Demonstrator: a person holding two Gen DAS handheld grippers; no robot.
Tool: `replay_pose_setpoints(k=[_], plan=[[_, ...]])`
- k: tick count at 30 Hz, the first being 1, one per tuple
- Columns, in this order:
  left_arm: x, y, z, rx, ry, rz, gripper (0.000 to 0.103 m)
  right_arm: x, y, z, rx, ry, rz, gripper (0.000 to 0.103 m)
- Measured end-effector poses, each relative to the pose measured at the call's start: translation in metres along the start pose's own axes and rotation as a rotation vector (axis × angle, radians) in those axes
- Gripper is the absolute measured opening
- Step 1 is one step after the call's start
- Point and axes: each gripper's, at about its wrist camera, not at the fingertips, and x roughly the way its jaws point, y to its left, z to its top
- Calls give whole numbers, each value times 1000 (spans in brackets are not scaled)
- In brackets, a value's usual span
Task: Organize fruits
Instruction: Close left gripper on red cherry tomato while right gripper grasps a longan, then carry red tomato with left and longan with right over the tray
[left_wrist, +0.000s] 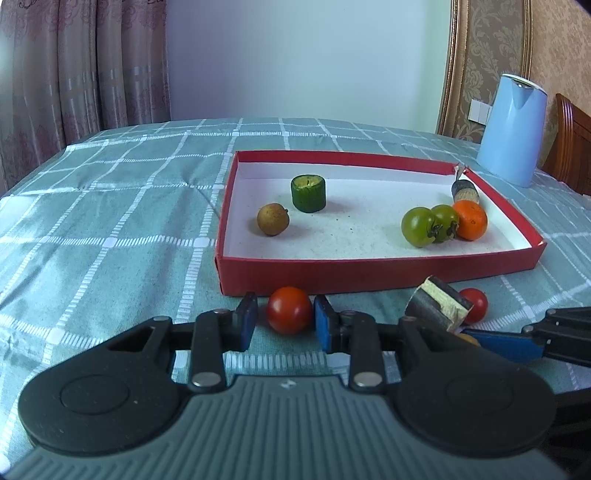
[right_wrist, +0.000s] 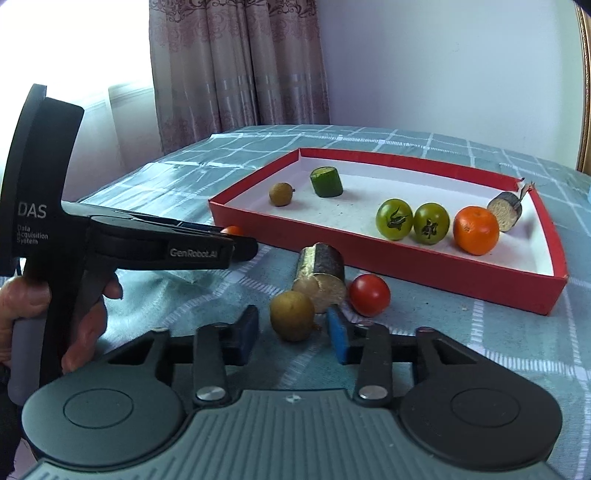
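Both tongs, left (left_wrist: 285, 320) on the round red tomato (left_wrist: 289, 310) and right (right_wrist: 291, 329) on the brown-yellow longan (right_wrist: 292, 315), had clenched; you needed level lifts into the red cardboard tray (left_wrist: 369, 271).

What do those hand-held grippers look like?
Each gripper has a ribbed grey body, two round black discs, black linkages with silver pins, and blue pads. The left one's side shows a black pistol grip and white "DAS" and "GenRobot.AI" lettering.

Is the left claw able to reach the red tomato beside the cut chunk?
Probably not yet: the left claw already grips one tomato, and the cut chunk blocks the other tomato.
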Motion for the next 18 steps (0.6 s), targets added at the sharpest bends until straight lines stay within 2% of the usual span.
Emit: replay_pose_setpoints(k=[7, 10, 14, 18], plan=[[-4, -1, -1, 0, -3, 2, 28, -15, -9, -7, 20, -42, -34, 28], [-9, -6, -5, 25, -12, -16, 28, -27, -22, -12, 38, -64, -94, 28], [-9, -12, -6, 52, -16, -4, 28, -34, -49, -11, 108, -69, -184, 28], [-5, -3, -2, -18, -6, -16, 28, -29, -71, -12, 206, -35, -173, 28]])
